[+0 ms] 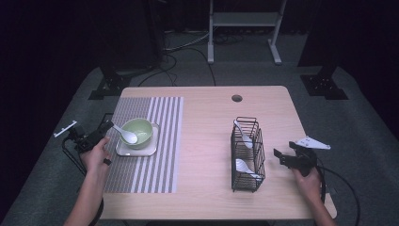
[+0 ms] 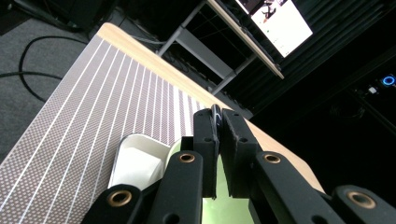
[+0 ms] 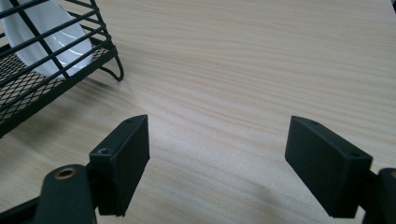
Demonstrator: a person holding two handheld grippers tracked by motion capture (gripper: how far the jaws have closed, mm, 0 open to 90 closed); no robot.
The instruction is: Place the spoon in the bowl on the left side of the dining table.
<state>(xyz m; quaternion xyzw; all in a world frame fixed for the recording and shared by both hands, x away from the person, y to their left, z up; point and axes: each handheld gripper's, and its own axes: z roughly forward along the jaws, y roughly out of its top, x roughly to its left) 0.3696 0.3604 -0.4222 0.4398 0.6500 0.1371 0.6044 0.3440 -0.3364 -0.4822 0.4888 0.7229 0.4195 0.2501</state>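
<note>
The left gripper (image 2: 218, 154) pinched the white spoon's (image 1: 126, 133) handle over the green bowl (image 1: 139, 132); a slip could tip it out. The right gripper (image 3: 217, 168) stood open beside the wire rack (image 1: 247, 155).

Three white ceramic spoons: one (image 1: 126, 134) resting in the bowl, two in the rack, the upper (image 1: 244, 135) and the lower (image 1: 245, 167). One green bowl (image 1: 141, 128). One white square plate (image 1: 151, 149) under that bowl. One striped grey placemat (image 1: 160, 155). One black wire rack (image 1: 248, 181). One wooden desk (image 1: 207, 141) with one round cable hole (image 1: 236, 98). Two hand-held grippers: the left hand-held gripper (image 1: 109, 125) and the right hand-held gripper (image 1: 277, 155). Two grey three-cornered plates, one per gripper. Two hands, the left (image 1: 96, 157) and the right (image 1: 308, 182). One white metal frame (image 1: 244, 21) on the floor beyond the desk. One lit screen (image 2: 275, 18) in the left gripper view.
</note>
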